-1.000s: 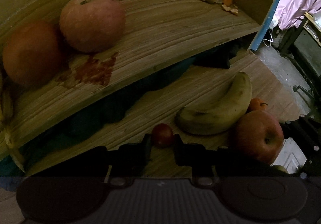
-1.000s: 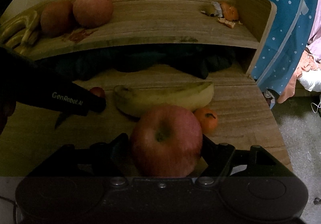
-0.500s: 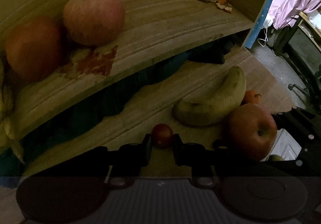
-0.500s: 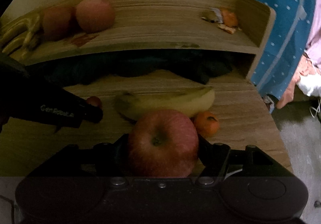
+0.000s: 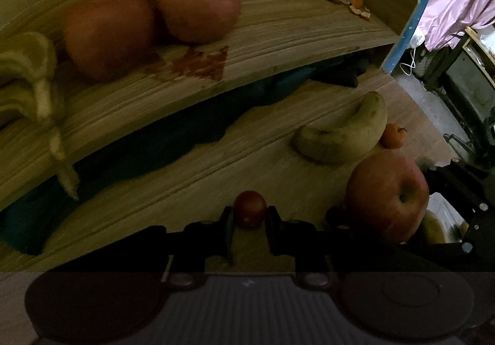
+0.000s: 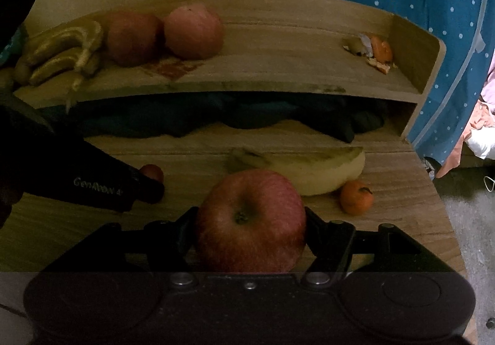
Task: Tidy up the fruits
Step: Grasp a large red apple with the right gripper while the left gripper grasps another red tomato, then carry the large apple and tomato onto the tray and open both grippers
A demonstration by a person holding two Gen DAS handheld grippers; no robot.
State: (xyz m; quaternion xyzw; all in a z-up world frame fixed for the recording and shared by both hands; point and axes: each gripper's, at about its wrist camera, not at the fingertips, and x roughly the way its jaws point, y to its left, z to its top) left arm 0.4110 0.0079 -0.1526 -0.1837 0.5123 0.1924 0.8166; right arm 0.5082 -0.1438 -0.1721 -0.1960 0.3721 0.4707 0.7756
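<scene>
You are working at a curved two-tier light wooden shelf [image 6: 278, 32], and everything here is lying on or near it. On its upper tier, at the left end, a bunch of yellow bananas [image 6: 62, 51] is resting beside a round orange fruit [image 6: 131, 38] and a pinkish round apple [image 6: 193, 31], which are touching each other. Scraps of orange peel [image 6: 376, 54] are sitting at the right end of that tier. Dark crumpled cloth [image 6: 247, 116] is filling the gap under it. On the lower tier, a single yellow-green banana [image 6: 321, 171] is lying across the middle, with a small orange tangerine [image 6: 355, 196] just beside its right end. Your right gripper [image 6: 250, 224] is clamping a large red apple [image 6: 250, 221] in front of that banana, both fingers pressing its sides. Your left gripper [image 5: 250, 215] is pinching a small dark-red round fruit [image 5: 250, 210] to the left of the banana.
</scene>
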